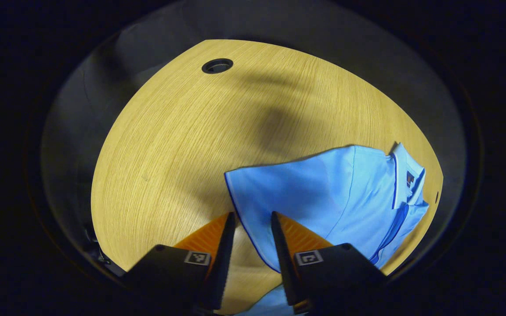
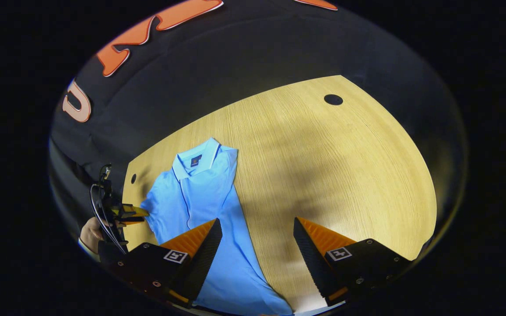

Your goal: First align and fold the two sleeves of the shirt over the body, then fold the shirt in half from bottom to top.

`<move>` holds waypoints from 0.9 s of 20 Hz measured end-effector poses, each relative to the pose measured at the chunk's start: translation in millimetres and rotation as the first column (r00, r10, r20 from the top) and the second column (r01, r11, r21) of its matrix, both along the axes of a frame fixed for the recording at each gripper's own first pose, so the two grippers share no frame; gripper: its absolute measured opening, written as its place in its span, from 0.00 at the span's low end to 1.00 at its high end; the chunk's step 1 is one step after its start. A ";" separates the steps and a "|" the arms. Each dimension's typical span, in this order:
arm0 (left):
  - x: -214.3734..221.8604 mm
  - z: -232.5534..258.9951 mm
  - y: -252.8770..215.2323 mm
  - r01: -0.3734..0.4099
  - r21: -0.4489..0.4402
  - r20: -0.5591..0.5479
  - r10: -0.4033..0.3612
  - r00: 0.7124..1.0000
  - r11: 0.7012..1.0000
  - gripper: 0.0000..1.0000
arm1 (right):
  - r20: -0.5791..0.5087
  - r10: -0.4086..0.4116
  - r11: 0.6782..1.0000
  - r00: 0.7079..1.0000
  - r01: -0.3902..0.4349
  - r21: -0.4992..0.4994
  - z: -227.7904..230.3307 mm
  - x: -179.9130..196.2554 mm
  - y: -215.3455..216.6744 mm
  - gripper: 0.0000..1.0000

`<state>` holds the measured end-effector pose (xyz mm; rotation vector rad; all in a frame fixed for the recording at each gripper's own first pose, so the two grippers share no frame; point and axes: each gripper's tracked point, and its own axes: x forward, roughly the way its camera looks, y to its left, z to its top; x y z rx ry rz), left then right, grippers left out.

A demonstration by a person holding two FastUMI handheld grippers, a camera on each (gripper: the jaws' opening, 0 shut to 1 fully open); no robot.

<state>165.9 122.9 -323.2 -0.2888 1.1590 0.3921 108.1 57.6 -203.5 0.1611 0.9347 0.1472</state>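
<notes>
Right gripper view: light-blue shirt [image 2: 200,193] flat, collared.

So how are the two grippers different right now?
The left gripper has its jaws close together over the shirt's sleeve edge; the right gripper has its jaws wide apart, mostly over bare table. Both hang above the table, and neither is clamped on anything.
</notes>
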 end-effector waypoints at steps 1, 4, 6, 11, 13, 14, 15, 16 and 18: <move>0.6 -1.1 -1.9 -0.005 -0.012 0.006 0.005 1.000 1.000 0.33 | 0.005 -0.001 1.000 1.000 0.001 -0.004 0.4 -0.6 -1.0 0.99; -5.8 7.4 -13.7 -0.005 -0.049 0.016 0.005 1.000 0.999 0.10 | 0.049 0.001 1.000 0.999 -0.001 -0.005 9.8 3.0 -3.5 0.99; 2.7 27.6 -14.1 0.034 -0.006 0.059 -0.034 0.998 0.999 0.10 | 0.067 0.001 1.000 0.998 -0.001 -0.003 12.1 4.2 -4.1 0.99; 41.6 89.8 -67.2 0.212 0.018 0.179 -0.212 0.961 0.977 0.10 | 0.103 -0.004 1.000 0.995 0.005 -0.009 23.7 1.7 -14.5 0.99; 37.1 110.2 -104.3 0.290 0.021 0.214 -0.288 0.934 0.957 0.10 | 0.112 -0.002 1.000 0.994 0.003 -0.010 24.9 -0.1 -16.5 0.99; 45.7 116.5 -115.3 0.326 0.010 0.222 -0.320 0.921 0.945 0.10 | 0.115 -0.002 1.000 0.993 0.003 -0.009 24.7 -1.0 -17.5 0.99; 51.3 108.0 -145.2 0.360 -0.001 0.229 -0.350 0.908 0.933 0.10 | 0.117 -0.004 1.000 0.993 0.005 -0.008 25.2 -2.4 -19.4 0.99; 50.9 118.3 -164.3 0.403 -0.012 0.233 -0.389 0.891 0.915 0.10 | 0.120 -0.008 1.000 0.993 0.009 -0.009 26.4 -6.2 -25.6 0.99; 53.4 111.7 -205.5 0.461 -0.015 0.230 -0.446 0.865 0.887 0.10 | 0.125 -0.019 1.000 0.992 0.020 -0.012 26.7 -12.1 -38.5 0.99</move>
